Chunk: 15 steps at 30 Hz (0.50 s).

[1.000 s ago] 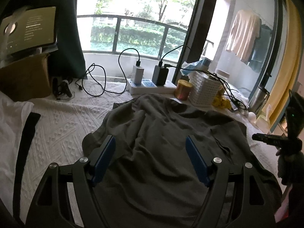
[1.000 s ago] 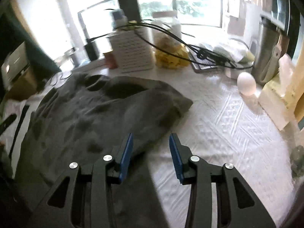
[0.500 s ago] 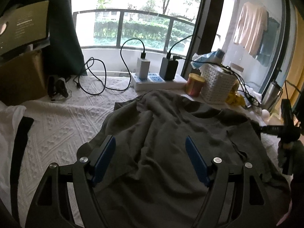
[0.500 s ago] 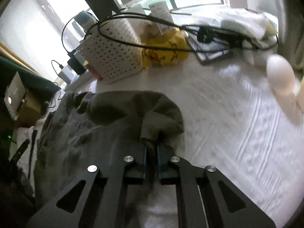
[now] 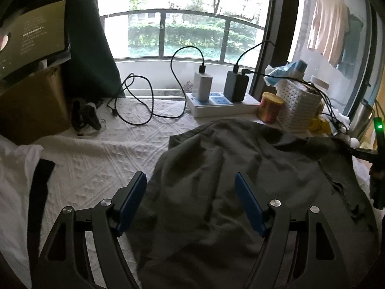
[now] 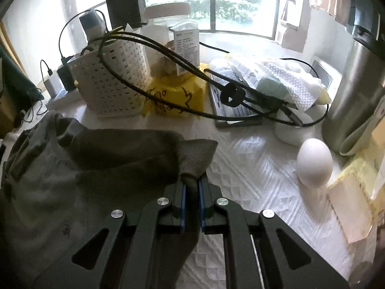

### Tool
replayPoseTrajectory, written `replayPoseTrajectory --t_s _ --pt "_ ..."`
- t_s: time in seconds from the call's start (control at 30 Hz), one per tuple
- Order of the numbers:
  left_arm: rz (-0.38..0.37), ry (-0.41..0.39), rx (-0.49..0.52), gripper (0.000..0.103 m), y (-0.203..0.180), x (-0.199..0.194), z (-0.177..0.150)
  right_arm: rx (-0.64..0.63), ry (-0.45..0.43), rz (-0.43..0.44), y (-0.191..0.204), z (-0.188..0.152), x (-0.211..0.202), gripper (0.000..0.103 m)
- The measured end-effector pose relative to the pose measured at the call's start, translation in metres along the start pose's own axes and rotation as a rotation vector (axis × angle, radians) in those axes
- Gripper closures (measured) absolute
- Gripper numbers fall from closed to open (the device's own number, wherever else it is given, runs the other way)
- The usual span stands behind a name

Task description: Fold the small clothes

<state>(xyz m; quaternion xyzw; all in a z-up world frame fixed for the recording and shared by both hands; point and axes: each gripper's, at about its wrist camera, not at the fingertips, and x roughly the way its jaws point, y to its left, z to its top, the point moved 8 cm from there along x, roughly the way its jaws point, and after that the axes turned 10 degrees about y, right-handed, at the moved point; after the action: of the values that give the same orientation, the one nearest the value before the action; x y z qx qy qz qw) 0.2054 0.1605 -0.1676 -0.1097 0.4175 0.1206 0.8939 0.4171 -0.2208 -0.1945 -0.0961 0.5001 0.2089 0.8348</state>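
Note:
A dark grey T-shirt [image 5: 240,180] lies spread and rumpled on the white textured tablecloth [image 5: 96,159]. My left gripper [image 5: 190,200] is open, hovering over the shirt's left half, touching nothing. My right gripper [image 6: 191,192] is shut on the shirt's right sleeve [image 6: 195,159], pinching a fold of it between the blue pads; the rest of the shirt [image 6: 72,180] spreads to its left. The right gripper also shows at the far right of the left wrist view [image 5: 377,154].
A power strip with chargers [image 5: 219,98], a tin [image 5: 269,107] and a white perforated basket [image 5: 298,106] stand behind the shirt. Black cables [image 6: 180,72], a yellow bag [image 6: 173,98], a white egg-shaped object [image 6: 314,165] and a steel kettle [image 6: 356,91] crowd the right. White cloth [image 5: 14,180] lies at left.
My right gripper closed on the shirt's sleeve a second ago and has since lifted it slightly and moved in. My left gripper stayed open and shifted a little to the left.

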Motion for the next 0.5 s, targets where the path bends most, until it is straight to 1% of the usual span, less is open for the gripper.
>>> replayPoseTrajectory --t_s 0.1,0.17,0.23,0.27,0.37,0.5 --pt "0.008 0.009 -0.021 0.024 0.01 0.0 0.0 -0.004 -0.017 -0.011 0.002 -0.004 -0.01 0.089" --pt "0.007 0.02 -0.041 0.024 0.019 0.0 -0.001 -0.026 -0.04 -0.036 0.005 -0.007 -0.023 0.081" --pt "0.022 0.021 -0.049 0.024 0.028 0.0 -0.001 -0.044 -0.077 -0.054 0.009 -0.01 -0.04 0.061" --pt "0.027 0.024 -0.051 0.024 0.031 0.001 -0.001 -0.044 -0.086 -0.059 0.011 -0.011 -0.045 0.059" --pt "0.035 0.056 -0.047 0.024 0.04 0.009 -0.002 -0.022 -0.112 -0.059 0.014 -0.017 -0.065 0.058" --pt "0.035 0.111 0.006 0.025 0.043 0.025 -0.005 0.011 -0.137 -0.042 0.018 -0.031 -0.084 0.058"
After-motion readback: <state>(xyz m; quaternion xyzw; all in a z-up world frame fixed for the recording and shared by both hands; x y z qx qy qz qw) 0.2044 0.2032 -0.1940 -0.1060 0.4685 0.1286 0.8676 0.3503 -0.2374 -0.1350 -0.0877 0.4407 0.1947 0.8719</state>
